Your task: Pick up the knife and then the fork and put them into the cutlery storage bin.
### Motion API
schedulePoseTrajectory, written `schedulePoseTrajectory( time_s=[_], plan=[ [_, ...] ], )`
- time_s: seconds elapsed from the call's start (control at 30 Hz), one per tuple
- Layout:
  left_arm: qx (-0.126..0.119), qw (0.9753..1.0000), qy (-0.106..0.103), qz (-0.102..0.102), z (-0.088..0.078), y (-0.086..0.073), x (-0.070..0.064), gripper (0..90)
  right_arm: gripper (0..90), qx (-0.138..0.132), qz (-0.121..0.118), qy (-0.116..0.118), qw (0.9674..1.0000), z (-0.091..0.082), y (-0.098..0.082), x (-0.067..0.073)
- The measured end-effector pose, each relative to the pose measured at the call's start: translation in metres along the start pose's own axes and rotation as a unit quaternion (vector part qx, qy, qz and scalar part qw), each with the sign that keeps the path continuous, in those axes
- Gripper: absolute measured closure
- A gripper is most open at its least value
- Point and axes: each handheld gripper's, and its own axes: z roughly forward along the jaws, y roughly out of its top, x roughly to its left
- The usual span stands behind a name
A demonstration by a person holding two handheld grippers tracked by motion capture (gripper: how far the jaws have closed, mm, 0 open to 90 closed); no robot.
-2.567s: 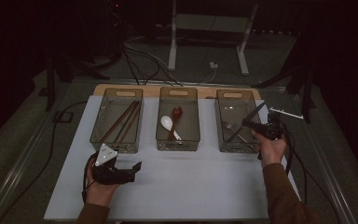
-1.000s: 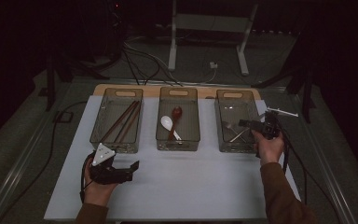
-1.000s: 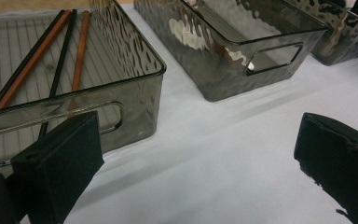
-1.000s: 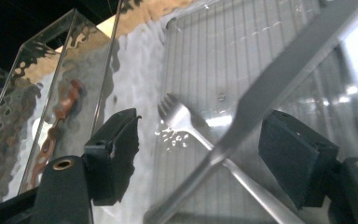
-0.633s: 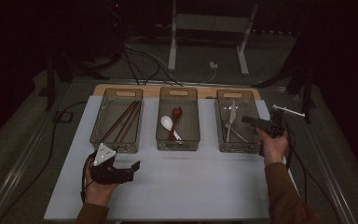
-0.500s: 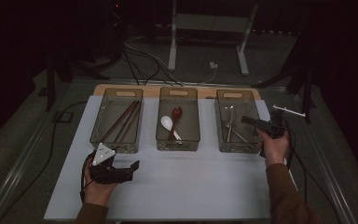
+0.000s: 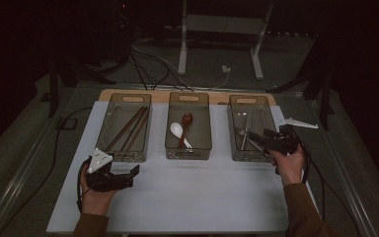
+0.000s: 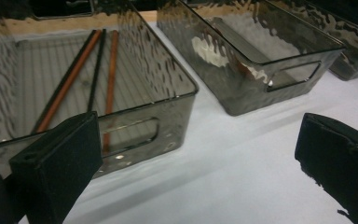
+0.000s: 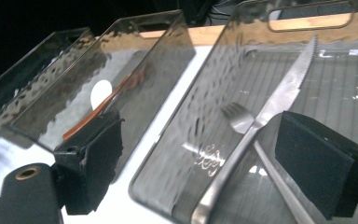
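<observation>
The knife lies in the right box, with its toothed blade pointing to the far wall and its handle toward the near wall; it crosses over a fork and touches it. Just at the near right corner of this box, the right tongs hang over the rim. In the right gripper view their black pads stand wide apart, the jaws have just been opening, and the knife and fork lie below and between them, not gripped.

Nearer to the person, the left tongs rest low over the white tabletop, wide open and empty, just in front of the left box. This box holds brown and black chopsticks. The middle box holds a white spoon beside a dark red spoon.
</observation>
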Motion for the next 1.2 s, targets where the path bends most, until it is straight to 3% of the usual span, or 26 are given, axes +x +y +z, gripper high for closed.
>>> schedulePoseTrajectory(
  time_s=[0.33, 0.77, 1.2],
  plan=[
    [-0.008, 0.9999, 0.013, 0.002, -0.007, 0.002, 0.015, 0.8, 12.4, -0.006, -0.068, 0.000, 0.9976, -0.008, -0.017, 0.023],
    [-0.023, 0.9996, 0.011, 0.013, -0.015, 0.001, 0.027, 0.7, 3.1, -0.031, -0.114, -0.015, 0.9928, -0.028, -0.049, 0.038],
    [-0.046, 0.9988, 0.003, 0.019, -0.020, -0.004, 0.030, 0.7, 1.2, -0.070, -0.132, -0.018, 0.9886, -0.046, -0.072, 0.040]
  ],
)
